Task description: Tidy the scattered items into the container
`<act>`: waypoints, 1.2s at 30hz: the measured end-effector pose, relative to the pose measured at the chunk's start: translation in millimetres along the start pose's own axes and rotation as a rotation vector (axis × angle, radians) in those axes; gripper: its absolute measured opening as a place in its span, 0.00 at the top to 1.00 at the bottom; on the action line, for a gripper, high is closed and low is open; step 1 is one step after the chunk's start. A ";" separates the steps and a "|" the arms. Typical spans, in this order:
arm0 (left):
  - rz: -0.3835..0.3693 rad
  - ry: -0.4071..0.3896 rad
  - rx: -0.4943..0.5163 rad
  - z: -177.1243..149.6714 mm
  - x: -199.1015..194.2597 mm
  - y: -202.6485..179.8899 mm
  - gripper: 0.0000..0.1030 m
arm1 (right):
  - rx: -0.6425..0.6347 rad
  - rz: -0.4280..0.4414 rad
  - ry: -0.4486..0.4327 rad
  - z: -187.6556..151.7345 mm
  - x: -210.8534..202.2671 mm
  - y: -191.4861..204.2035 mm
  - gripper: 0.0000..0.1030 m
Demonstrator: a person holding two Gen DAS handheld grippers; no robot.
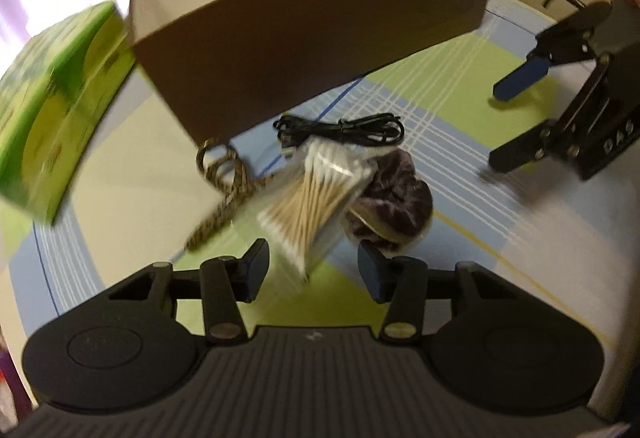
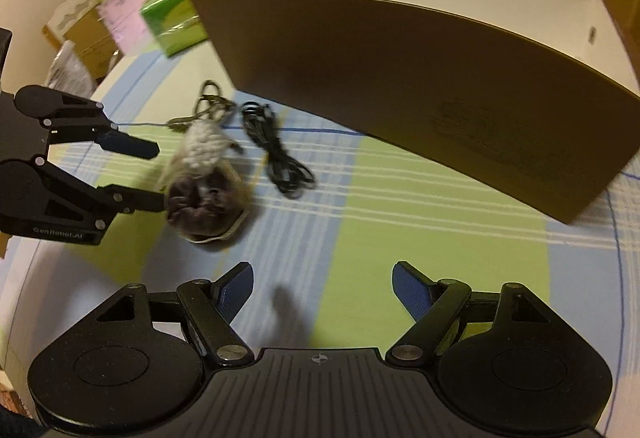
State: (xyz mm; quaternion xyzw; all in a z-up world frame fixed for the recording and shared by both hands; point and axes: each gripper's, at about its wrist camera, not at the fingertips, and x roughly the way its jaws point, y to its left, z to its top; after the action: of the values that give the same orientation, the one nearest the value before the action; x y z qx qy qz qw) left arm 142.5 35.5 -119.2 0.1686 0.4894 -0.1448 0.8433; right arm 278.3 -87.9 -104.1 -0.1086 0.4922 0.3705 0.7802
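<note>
Since every item lies outside the brown box (image 2: pixel 400 78) — swab packet (image 1: pixel 308 186), cable (image 2: pixel 280 158), scrunchie (image 2: pixel 204 202), cord (image 1: pixel 224 174) — we've barely begun; left gripper (image 1: pixel 314 270) and right gripper (image 2: pixel 322 288) both gape, empty.

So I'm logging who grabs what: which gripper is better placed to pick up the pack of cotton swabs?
Left. The left gripper points straight at the cotton swab pack, whose near end lies between its open fingers. The right gripper hangs over bare tablecloth, off to the side of the pile.
</note>
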 end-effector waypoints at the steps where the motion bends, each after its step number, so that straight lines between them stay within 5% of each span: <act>1: -0.006 -0.001 0.023 1.8 3.1 0.1 0.56 | 0.009 -0.008 0.000 -0.6 -1.2 -2.7 0.19; 13: -0.061 -0.047 0.204 14.1 25.8 1.6 0.57 | 0.040 -0.034 0.007 -6.6 -9.4 -9.4 0.19; 17: -0.035 -0.063 0.255 10.9 24.8 -3.9 0.81 | 0.029 -0.032 0.003 -6.8 -11.7 -6.2 0.19; 21: -0.024 -0.049 0.195 3.9 12.1 -5.5 0.86 | 0.020 -0.020 -0.008 -4.6 -13.2 -2.4 0.19; 28: 0.097 0.107 0.037 -31.9 -6.4 -1.5 0.86 | -0.008 0.013 -0.006 -1.3 -7.8 7.3 0.19; 30: 0.107 0.140 -0.024 -44.3 -12.4 1.7 0.80 | -0.017 0.022 -0.005 -0.7 -5.9 10.3 0.19; 32: 0.115 0.133 -0.069 -56.0 -21.7 4.1 0.56 | -0.026 0.029 -0.006 0.4 -4.4 13.1 0.19; 36: 0.069 0.093 -0.126 -60.3 -30.8 6.1 0.45 | -0.044 0.040 -0.008 3.4 -2.7 18.8 0.19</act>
State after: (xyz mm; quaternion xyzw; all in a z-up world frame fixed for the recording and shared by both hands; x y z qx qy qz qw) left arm 83.4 69.2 -119.4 0.1384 0.5302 -0.0766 0.8330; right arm 267.1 -74.1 -96.5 -0.1145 0.4829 0.3974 0.7718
